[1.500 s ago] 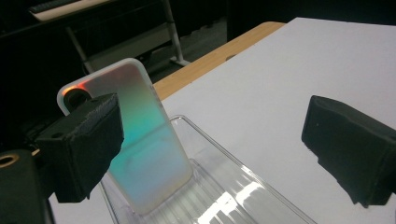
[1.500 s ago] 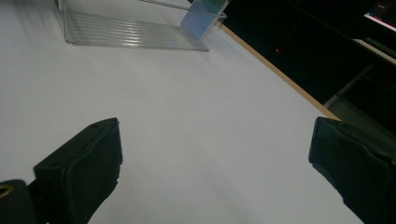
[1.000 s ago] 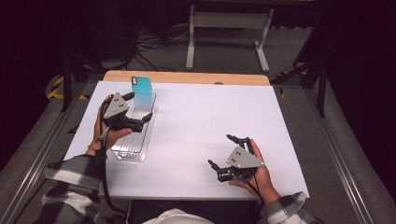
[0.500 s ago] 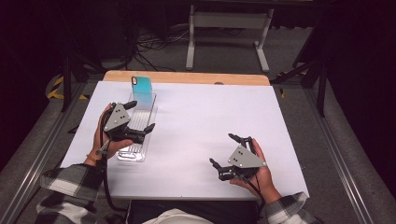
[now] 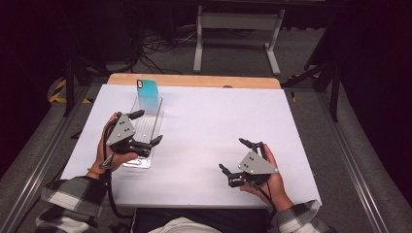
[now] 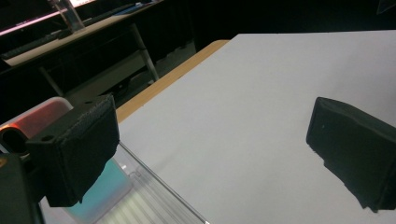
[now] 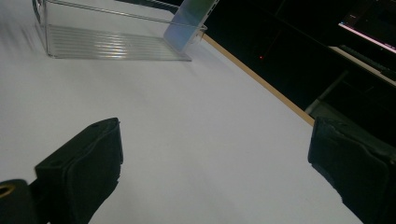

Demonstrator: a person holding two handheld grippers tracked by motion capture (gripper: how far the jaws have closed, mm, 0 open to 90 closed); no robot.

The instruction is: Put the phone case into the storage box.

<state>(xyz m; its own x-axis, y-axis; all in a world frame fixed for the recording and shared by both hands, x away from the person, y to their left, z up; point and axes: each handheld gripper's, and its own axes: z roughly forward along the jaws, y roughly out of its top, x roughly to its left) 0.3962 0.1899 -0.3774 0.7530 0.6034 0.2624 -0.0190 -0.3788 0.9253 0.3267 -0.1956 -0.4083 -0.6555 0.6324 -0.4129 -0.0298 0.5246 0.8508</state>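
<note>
Hovering over the clear acrylic tray (image 5: pixel 145 127) near the desk's (image 5: pixel 214 121) left edge, the left gripper (image 5: pixel 144 128) has its fingers spread apart, empty. A teal phone (image 5: pixel 147 89) leans upright at the tray's far end (toward the wooden back edge). The right gripper (image 5: pixel 239 155), fingers also apart, rests near the front edge.

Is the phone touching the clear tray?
Touching. In the right gripper view the phone stands tilted with its lower end inside the clear tray, leaning on its far end; no gap shows.
</note>
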